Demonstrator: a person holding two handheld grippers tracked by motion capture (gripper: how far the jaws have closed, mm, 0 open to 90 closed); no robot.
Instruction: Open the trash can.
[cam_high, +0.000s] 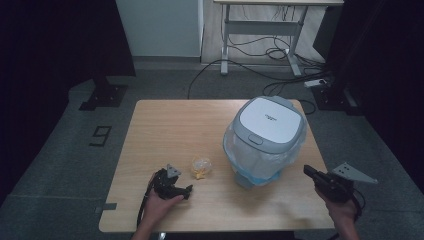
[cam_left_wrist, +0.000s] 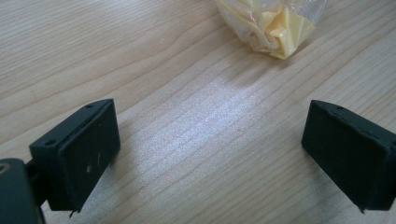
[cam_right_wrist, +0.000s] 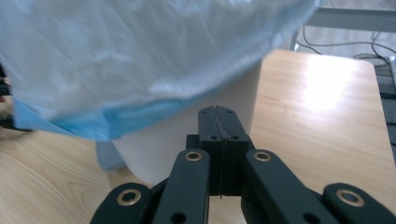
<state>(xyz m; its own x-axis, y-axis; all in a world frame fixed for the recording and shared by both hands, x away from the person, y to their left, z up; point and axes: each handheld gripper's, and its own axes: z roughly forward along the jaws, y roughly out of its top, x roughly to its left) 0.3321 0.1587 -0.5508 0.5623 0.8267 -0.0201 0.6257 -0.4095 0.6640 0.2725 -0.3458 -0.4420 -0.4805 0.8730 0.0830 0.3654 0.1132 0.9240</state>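
High view shows a small crumpled wad of clear and yellow film on the tabletop, just ahead of the left tool, which rests low with a hand around it. Left gripper view has that tool's jaws standing wide with bare wood between them, and the wad ahead of them and toward the right jaw, apart from both. It looks very light, soft and crinkly, likely to slide or spring out of shape, so closing across its bulk should hold better than nipping a loose edge. To the wad's right stands a lidded bin with a liner draped over its rim. The right tool is closed tight on nothing, just beside the bin's lower wall under the hanging liner; whether it touches is hard to tell
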